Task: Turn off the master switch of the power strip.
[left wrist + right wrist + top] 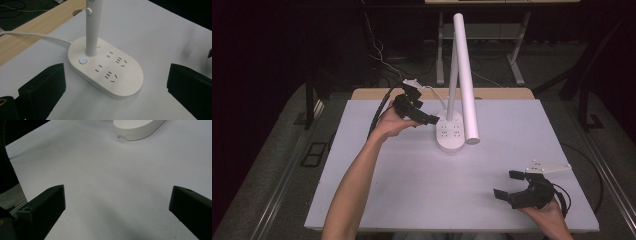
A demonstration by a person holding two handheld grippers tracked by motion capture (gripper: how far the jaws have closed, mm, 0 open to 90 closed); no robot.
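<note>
High view: left gripper (430, 120) at centre frame, jaws spread, just beside lamp base (450, 135); right gripper (507, 186) lower right, jaws spread, well apart from it.
Left gripper view: lit blue button (82, 60) left of centre, near stem (92, 30), between spread jaws.
Right gripper view: base edge at top, bare table (105, 185) below.
Risk: likely off-centre press, tipping the tall lamp or sliding the base.
</note>
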